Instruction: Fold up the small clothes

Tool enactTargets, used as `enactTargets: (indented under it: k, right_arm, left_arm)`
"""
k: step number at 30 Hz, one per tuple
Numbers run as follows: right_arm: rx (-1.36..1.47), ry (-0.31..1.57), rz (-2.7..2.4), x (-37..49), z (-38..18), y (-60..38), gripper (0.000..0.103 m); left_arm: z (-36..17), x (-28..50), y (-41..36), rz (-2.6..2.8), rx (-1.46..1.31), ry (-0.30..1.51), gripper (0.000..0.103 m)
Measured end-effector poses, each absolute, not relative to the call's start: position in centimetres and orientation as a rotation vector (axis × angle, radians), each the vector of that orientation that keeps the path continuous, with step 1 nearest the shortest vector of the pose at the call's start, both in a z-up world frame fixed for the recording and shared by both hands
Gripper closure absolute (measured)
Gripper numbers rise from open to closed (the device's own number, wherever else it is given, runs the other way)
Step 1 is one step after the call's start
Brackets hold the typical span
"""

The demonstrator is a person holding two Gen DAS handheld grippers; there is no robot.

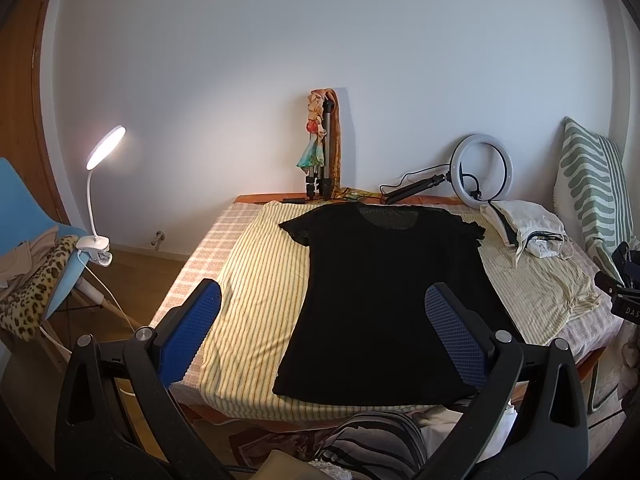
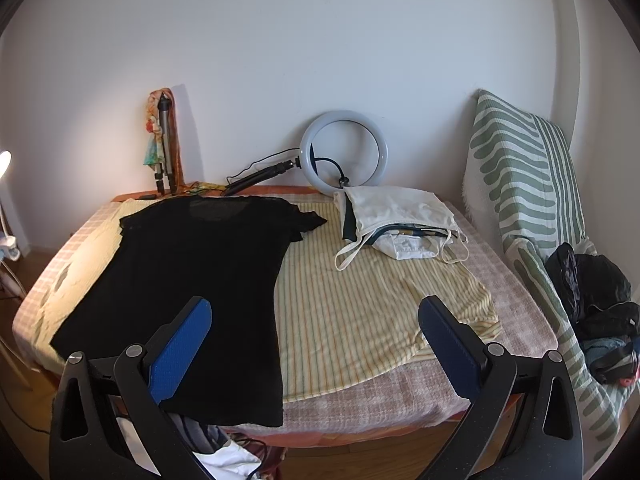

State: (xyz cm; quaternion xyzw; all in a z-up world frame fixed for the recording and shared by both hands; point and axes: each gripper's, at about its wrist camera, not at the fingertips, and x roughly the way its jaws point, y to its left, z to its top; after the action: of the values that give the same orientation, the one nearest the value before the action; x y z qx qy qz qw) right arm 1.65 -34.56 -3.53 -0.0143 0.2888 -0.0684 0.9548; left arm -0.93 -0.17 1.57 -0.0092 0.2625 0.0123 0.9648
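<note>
A black short-sleeved top (image 1: 384,300) lies spread flat, face up or down I cannot tell, on the yellow striped cloth (image 1: 256,280) that covers the bed (image 2: 400,396), its neckline toward the wall and its hem at the near edge. Both sleeves are out to the sides and nothing has been folded over yet, so the garment looks laid out and smoothed, with the first fold about to start.

The left tool (image 1: 324,312) hovers above the near hem, its blue pads wide apart and holding nothing; the right tool (image 2: 316,320) hangs beside the top's right edge, its blue-padded fingers likewise spread and empty. Neither touches the fabric.

A small stack of folded light clothes (image 2: 396,216) sits at the far right of the bed, just in front of a ring light (image 2: 344,152) (presumably pieces already done). A heap of dark garments (image 2: 592,292) waits on the green-patterned cushion (image 2: 516,160) to the right.

The next move, as I judge it, calls for each tool to come down on one side of the top, one at a sleeve or shoulder and one at the hem corner, pinch a single edge cleanly, and carry it across toward the middle. The thin, limp knit could drag or bunch if gripped too deep.
</note>
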Motion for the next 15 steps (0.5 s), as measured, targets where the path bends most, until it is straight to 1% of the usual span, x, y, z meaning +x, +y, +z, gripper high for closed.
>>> enactTargets:
  k: [15]
  right_arm:
    - [-0.027,0.587,-0.136,1.55,-3.66,-34.4,0.0]
  left_arm:
    - [2.11,-1.01,-0.44,0.022,-0.022,0.524,0.0]
